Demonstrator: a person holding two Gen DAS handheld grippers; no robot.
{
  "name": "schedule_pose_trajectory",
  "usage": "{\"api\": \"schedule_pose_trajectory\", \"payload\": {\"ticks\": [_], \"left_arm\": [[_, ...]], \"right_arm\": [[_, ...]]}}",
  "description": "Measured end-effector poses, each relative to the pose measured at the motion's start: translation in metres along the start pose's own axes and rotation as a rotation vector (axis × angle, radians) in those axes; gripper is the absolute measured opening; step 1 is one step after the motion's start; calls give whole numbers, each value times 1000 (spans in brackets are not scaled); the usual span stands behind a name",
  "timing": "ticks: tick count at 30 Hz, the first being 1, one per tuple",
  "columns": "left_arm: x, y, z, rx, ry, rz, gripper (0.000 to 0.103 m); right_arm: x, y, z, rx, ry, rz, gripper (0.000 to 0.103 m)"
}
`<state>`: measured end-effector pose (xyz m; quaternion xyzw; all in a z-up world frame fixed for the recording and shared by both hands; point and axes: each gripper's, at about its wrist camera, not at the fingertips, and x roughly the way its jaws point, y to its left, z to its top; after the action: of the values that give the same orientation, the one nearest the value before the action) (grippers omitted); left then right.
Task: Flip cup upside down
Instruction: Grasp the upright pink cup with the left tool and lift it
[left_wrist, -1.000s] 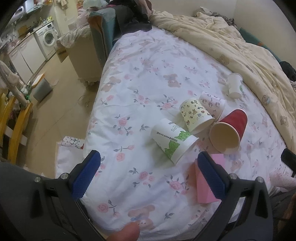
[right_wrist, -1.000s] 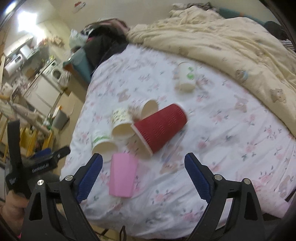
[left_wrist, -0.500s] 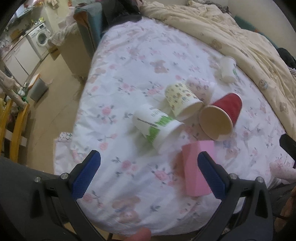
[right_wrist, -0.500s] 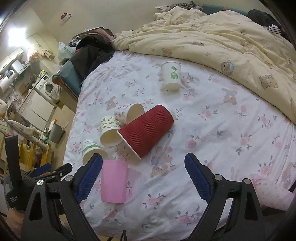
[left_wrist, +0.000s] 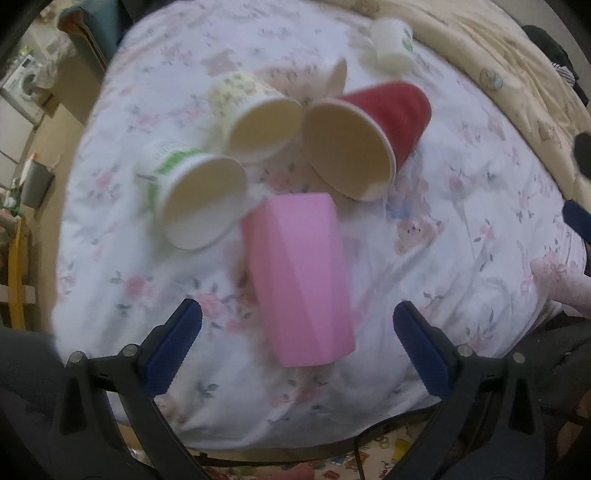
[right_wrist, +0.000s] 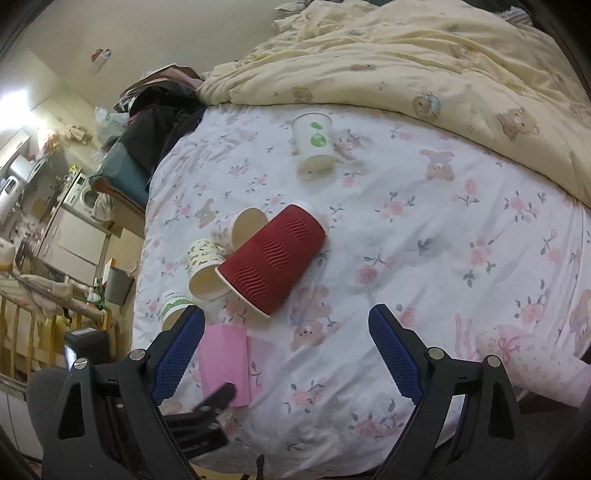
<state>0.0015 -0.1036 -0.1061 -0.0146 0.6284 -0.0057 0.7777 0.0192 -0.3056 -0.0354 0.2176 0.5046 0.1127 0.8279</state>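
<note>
Left gripper (left_wrist: 297, 347), wide open and empty, faces the pink cup (left_wrist: 299, 277); only the right gripper (right_wrist: 286, 350), likewise open, shows the quilt (right_wrist: 424, 62).

Floral-sheeted bed (right_wrist: 424, 236) carries tipped cups (right_wrist: 273, 258) and a cream quilt (right_wrist: 424, 70).

Dim, warm indoor light — left-wrist view motion-blurred, right-wrist view sharper, glare upper left, fisheye-bent edges
</note>
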Motion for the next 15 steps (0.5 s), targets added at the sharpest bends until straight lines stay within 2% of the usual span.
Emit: {"api": "schedule_pose_trajectory", "payload": {"ticks": [2,5,9,15], "left_arm": [[9,-2,1,-3,24,1,92],[22,-4,1,-3,58,-15,86],[31,-2,-2,-14,91,-31,59],[29,-5,-6,11,78,-44,55]], "right_arm": [[0,-1,1,4,-2,-2,93],[1,-1,2,4,2,1,93],[1,1,2,0,4,-2,93],[4,1,0,4,21,7,93]]}}
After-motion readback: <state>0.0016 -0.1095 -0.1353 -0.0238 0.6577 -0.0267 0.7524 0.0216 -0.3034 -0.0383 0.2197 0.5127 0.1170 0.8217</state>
